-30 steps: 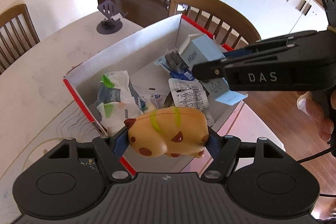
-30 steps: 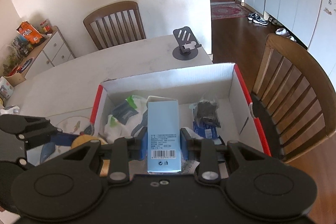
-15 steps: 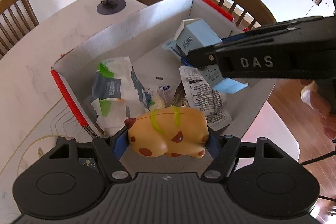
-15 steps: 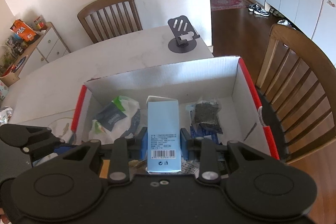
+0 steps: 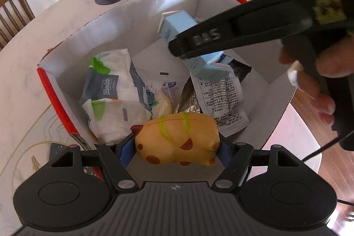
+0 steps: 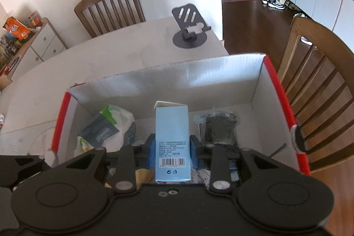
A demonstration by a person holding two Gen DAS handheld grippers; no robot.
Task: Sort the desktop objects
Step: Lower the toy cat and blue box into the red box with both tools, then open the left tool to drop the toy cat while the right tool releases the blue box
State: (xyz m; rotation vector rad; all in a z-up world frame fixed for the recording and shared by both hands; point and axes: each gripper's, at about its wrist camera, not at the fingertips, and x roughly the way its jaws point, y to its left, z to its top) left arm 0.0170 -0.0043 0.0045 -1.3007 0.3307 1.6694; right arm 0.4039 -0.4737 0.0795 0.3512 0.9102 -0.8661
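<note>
Both items are held above the open cardboard box (image 6: pixel 274 90), evidently for dropping among the packets inside: the left gripper (image 5: pixel 177 144) pinches the orange cat toy (image 5: pixel 177 138) near its front wall, the right gripper (image 6: pixel 171 147) clamps the blue carton (image 6: pixel 172 143) over the middle.

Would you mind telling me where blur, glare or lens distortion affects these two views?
Left wrist view: the right gripper and the hand holding it are motion-blurred; the toy cat is sharp. Right wrist view: glare washes the cardboard box back wall; fisheye bends the chair; the blue carton stays crisp.
</note>
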